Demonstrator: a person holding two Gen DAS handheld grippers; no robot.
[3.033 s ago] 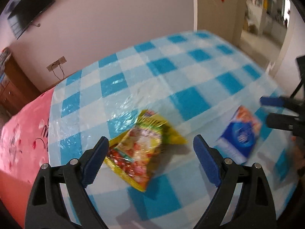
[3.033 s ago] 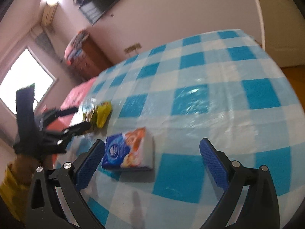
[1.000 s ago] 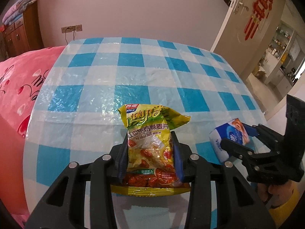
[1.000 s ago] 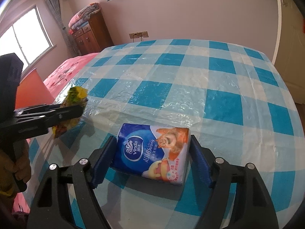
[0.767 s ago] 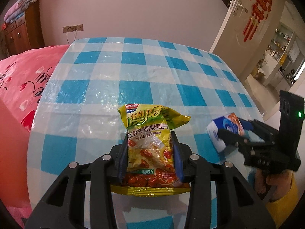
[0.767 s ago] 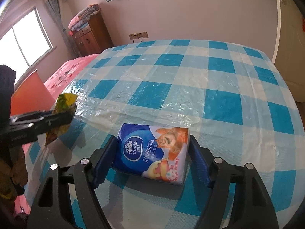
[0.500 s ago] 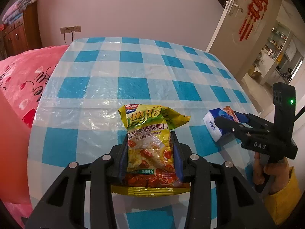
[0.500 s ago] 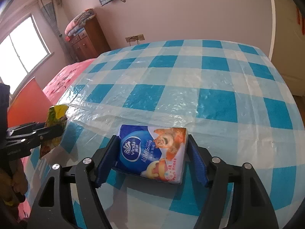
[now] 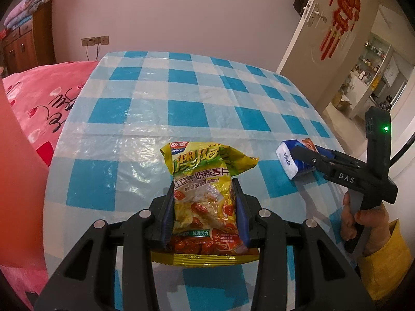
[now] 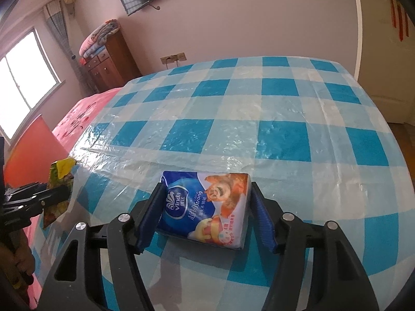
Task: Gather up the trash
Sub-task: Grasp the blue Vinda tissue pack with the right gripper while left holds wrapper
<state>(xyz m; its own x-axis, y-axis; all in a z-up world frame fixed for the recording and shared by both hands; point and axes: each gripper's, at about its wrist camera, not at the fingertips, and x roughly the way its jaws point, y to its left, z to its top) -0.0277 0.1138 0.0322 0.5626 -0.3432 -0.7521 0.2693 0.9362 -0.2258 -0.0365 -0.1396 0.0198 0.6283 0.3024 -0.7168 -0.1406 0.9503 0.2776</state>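
Note:
My left gripper (image 9: pixel 205 202) is shut on a yellow oatmeal snack bag (image 9: pixel 202 194) and holds it above the blue checked tablecloth (image 9: pixel 181 108). My right gripper (image 10: pixel 205 207) is shut on a blue Vinda tissue pack (image 10: pixel 205 207) held above the same cloth (image 10: pixel 259 108). In the left wrist view the right gripper (image 9: pixel 311 158) and its tissue pack (image 9: pixel 290 158) are at the right. In the right wrist view the left gripper (image 10: pixel 52 194) with the snack bag (image 10: pixel 58 181) is at the far left.
A pink bedspread (image 9: pixel 39 98) lies left of the table, with an orange-red surface (image 9: pixel 18 168) in front of it. A wooden cabinet (image 10: pixel 109 62) stands at the back wall. An open door (image 9: pixel 324 33) is at the right.
Both grippers have lifted and drawn back with their items; the table looks farther below. The right gripper with the tissue pack has risen a little in the left wrist view.

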